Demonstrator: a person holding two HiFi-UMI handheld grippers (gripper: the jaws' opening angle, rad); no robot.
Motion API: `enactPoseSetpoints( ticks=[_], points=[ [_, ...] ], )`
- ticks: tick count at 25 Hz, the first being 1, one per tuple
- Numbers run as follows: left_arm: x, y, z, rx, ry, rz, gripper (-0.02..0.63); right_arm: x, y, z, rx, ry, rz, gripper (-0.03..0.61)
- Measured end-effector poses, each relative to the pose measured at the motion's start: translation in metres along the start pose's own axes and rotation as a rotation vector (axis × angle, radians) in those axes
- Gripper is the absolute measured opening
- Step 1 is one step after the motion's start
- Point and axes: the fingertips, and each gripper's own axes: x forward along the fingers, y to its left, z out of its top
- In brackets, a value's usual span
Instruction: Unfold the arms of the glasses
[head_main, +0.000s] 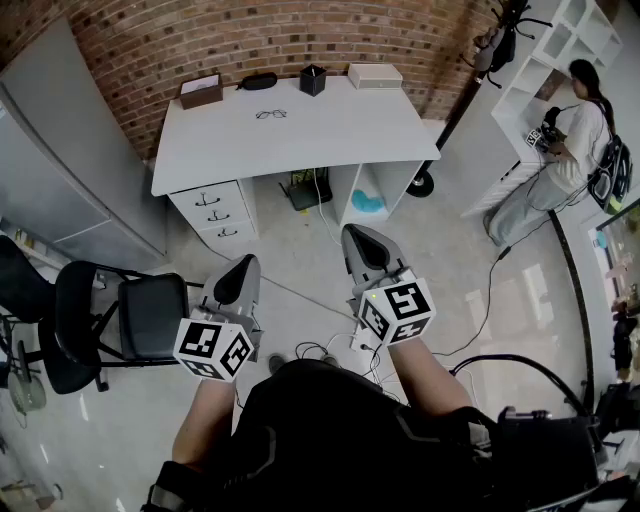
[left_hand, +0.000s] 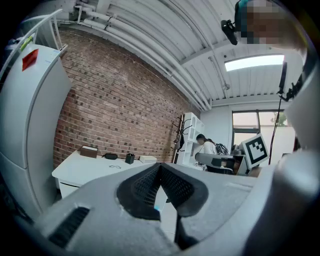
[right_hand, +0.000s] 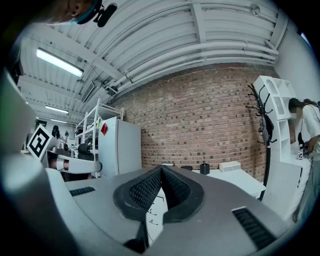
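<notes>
While facing glasses (head_main: 271, 114) lying on the white desk (head_main: 330, 135), well apart, holding left gripper (head_main: 237, 281) and right gripper (head_main: 367, 251) level, jaws together on nothing; seemingly starting the approach, next needing stepping closer and parting jaws to pinch an arm.

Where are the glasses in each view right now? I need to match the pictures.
Head view: glasses lie on the white desk, upper centre, below-left of the black cup.
Left gripper view: glasses tiny on the desktop at left, above the jaws.
Right gripper view: not visible; the jaws hide that part of the desk.
Shared landmark: the black cup, in all three.
</notes>
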Motion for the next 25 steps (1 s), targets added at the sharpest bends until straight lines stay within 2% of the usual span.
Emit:
enactPoseSetpoints(
  ticks=[11, 18, 25],
  points=[
    [-0.001, 0.002, -0.003, 0.029, 0.017, 0.009, 0.008, 0.004, 0.006, -0.002, -0.002, 0.001, 0.004, 0.006],
    [-0.004, 0.012, -0.004, 0.002, 0.019, 0.033, 0.008, 0.007, 0.002, -0.007, 0.039, 0.010, -0.001, 0.008],
    [-0.010, 0.025, -0.002, -0.003, 0.010, 0.024, 0.008, 0.016, 0.022, -0.004, 0.020, 0.001, 0.026, 0.008]
  ],
)
